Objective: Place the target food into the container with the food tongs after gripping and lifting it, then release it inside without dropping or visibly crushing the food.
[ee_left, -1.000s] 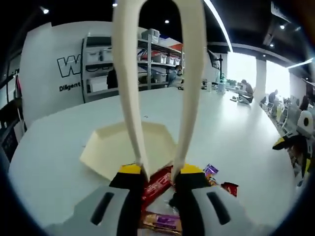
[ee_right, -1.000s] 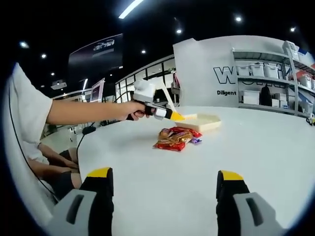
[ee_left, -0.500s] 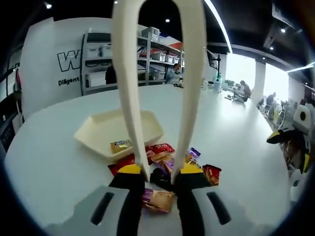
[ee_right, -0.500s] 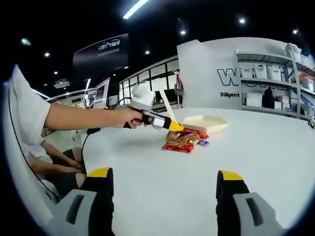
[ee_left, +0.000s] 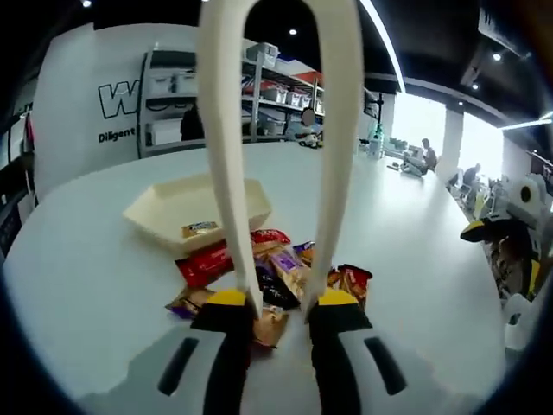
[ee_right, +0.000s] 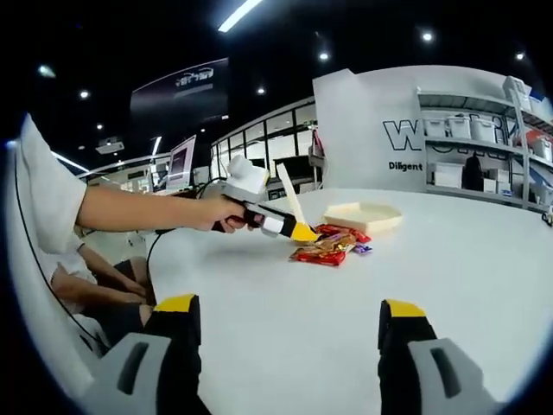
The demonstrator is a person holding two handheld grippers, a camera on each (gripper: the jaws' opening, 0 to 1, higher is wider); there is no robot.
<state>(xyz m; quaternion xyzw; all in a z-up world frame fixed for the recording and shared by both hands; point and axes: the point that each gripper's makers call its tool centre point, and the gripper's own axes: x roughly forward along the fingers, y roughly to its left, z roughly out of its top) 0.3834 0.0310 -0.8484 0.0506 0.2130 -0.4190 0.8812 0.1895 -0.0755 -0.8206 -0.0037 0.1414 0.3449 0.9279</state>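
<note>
Hand outstretched, tongs above snacks

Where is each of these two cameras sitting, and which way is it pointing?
Left gripper view: rides on the left gripper, looking along the cream tongs it holds at the snack pile and tray; its own jaws show.
Right gripper view: rides on the right gripper, low over the white table, facing the pile from afar; its jaws, the person's arm and hand show.
Shared: pile, tray, table, shelves.
</note>
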